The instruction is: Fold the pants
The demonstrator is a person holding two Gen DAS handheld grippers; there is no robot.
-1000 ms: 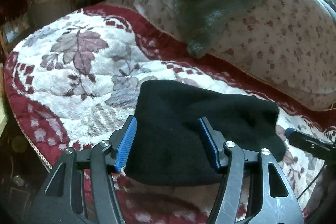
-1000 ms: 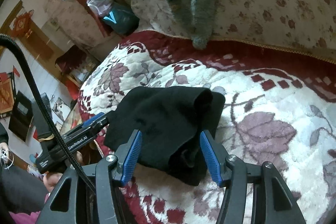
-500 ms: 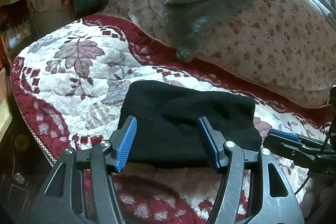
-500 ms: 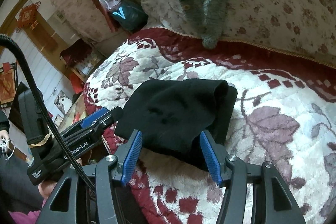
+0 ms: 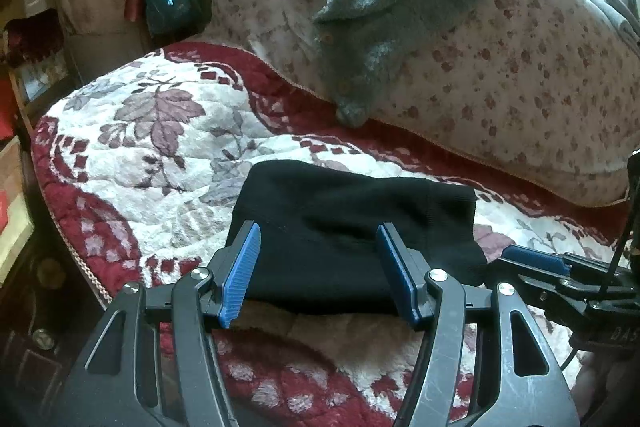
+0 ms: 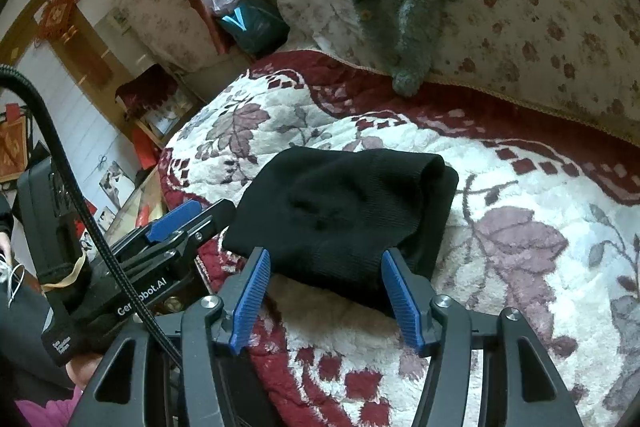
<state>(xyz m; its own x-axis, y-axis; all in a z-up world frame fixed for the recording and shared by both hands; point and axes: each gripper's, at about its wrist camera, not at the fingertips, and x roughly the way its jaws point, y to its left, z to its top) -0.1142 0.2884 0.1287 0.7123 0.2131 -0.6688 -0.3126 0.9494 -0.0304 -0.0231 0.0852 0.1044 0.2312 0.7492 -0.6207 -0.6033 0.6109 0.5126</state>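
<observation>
— While both grippers hover just short of the bundle, nothing is being held. The left gripper (image 5: 318, 267) has its jaws standing wide with bare blanket between them, and the right gripper (image 6: 326, 293) is spread about the same, also empty.

— And the pants (image 5: 352, 235)?

— Folded into a compact black bundle, lying on the floral blanket (image 5: 140, 147) near its front edge, just beyond both sets of blue pads (image 5: 240, 275). From the right wrist view you can see the layers stacked at the bundle's right end, one rolled lip sitting over another.

— So what could spoil it?

— That lip, I think. It looks springy, and nothing pins it, so it may creep open by itself. If either gripper comes forward again and a fingertip catches the near edge, the top layer could drag and the fold slide apart.

— The blanket is plush too.

— Yes, so the knit may cling to the pile and bunch instead of sliding cleanly. The other worry is position: the bundle sits close to the blanket's red border (image 6: 240, 267), where the bed falls away. A nudge towards us could tip it over the side.

— Anything behind it?

— A grey fleecy garment (image 5: 400, 7) draped on the flowered quilt (image 5: 520, 67), well apart. No trouble from there.
</observation>
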